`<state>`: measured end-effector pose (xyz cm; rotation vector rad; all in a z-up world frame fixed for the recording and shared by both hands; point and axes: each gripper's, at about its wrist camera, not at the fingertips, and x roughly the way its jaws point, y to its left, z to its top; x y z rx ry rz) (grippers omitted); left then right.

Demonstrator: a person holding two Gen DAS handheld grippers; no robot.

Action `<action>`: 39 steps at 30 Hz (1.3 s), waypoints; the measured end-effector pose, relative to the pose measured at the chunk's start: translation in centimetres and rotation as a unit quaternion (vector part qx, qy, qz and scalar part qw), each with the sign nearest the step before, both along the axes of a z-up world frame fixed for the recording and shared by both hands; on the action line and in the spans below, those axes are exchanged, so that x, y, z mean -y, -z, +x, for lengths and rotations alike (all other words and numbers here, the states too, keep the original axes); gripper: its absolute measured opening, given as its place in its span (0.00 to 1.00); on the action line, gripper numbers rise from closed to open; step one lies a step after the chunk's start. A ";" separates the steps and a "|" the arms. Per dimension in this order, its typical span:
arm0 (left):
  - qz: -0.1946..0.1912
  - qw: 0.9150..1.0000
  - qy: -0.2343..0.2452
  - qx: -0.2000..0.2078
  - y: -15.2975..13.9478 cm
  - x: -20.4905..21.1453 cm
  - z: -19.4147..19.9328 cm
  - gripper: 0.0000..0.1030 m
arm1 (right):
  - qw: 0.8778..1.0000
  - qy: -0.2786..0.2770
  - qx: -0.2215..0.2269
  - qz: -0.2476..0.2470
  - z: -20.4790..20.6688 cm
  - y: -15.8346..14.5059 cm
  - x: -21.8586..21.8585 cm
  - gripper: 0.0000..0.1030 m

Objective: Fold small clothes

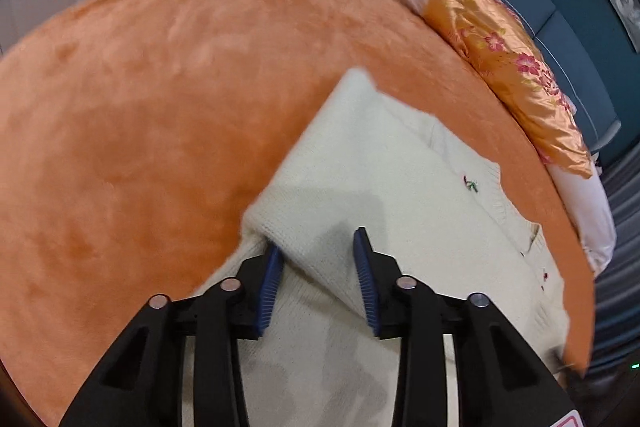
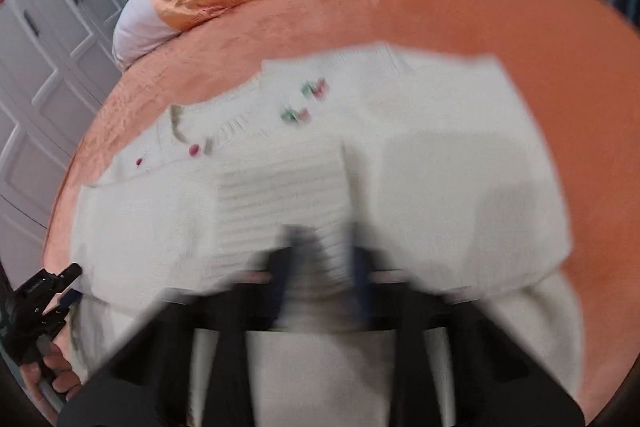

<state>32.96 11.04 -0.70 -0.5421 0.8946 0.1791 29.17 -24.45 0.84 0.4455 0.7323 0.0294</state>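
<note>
On the left, the left claw [image 1: 318, 263] has its two blue pads [image 1: 366, 267] wide apart. A folded flap of the cream sweater [image 1: 400, 163] sits in the gap between them, and one pad is tucked under the flap's edge. The pads do not pinch the knit; it looks like the flap is either just let go or about to be picked up.

The sweater lies on the orange bed cover [image 1: 160, 107], near the middle of the bed. It is a small knitted top with little flower stitches on the front. In the left wrist view its long way runs from the claw up and away, with one folded corner pointing toward the far side of the bed. The neck and the small red buttons sit off to the right. A shiny flowered pillow [image 1: 500, 47] lies past it along the bed's edge, well apart from the sweater.

On the right, the right claw [image 2: 320, 259] is very blurry — it is moving fast. Ribbed knit shows between its fingers, but I cannot tell if it is clamped or apart. In this view the sweater spreads wide from side to side.

The step in hand looks like folding a side or sleeve in over the body. The next move likely calls for laying the flap flat, keeping the edges lined up, then folding the sweater across its long way.
</note>
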 end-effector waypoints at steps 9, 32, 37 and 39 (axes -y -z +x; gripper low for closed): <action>0.152 0.987 0.041 0.007 1.5 2.7 -0.6 0.28 | 0.998 0.022 -0.052 0.024 0.5 5.7 4.2 0.05; 0.230 0.972 0.038 0.023 2.3 4.7 -0.9 0.28 | 0.992 -0.058 -0.032 -0.107 -1.3 4.6 -5.8 0.01; 0.235 0.971 0.039 0.027 2.5 4.9 -0.9 0.28 | 0.993 0.033 -0.052 -0.101 -3.2 4.7 1.1 0.00; 0.237 0.970 0.038 0.026 2.5 5.0 -1.0 0.28 | 0.993 0.067 -0.064 -0.079 -4.6 5.3 4.3 0.00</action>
